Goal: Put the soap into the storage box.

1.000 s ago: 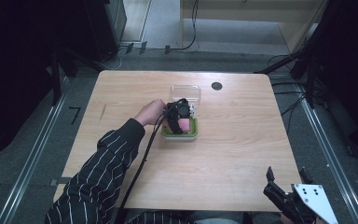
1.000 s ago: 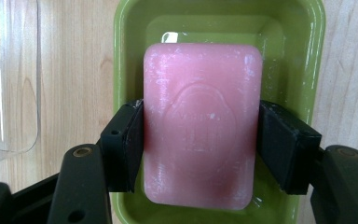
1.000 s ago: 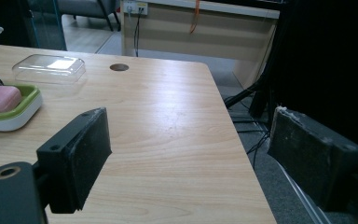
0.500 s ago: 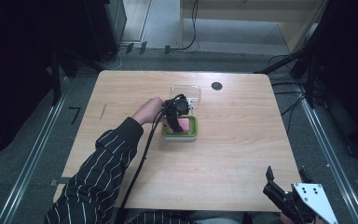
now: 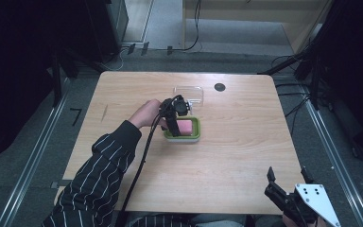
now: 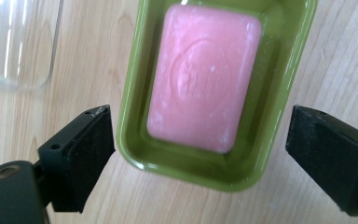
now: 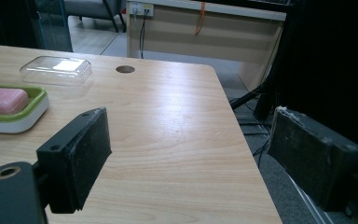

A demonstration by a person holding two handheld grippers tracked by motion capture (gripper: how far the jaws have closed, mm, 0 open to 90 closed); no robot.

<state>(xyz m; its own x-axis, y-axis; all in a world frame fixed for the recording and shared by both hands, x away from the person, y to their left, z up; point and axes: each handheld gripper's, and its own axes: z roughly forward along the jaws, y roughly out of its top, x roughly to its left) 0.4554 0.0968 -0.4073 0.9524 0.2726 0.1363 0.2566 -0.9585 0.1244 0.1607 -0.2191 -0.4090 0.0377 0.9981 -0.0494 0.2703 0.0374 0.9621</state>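
- Left gripper [image 6: 200,154] is hovering, jaws just spreading wide, empty; pink soap bar [image 6: 204,74] is lying directly below in green soap dish [image 6: 135,93].
- Soap looks stiff, slippery; long sides suit gripping.

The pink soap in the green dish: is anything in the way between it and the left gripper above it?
Nothing visible. The left gripper hangs over the green dish, jaws just opened wide, and the pink soap lies uncovered. The clear lid sits beside.
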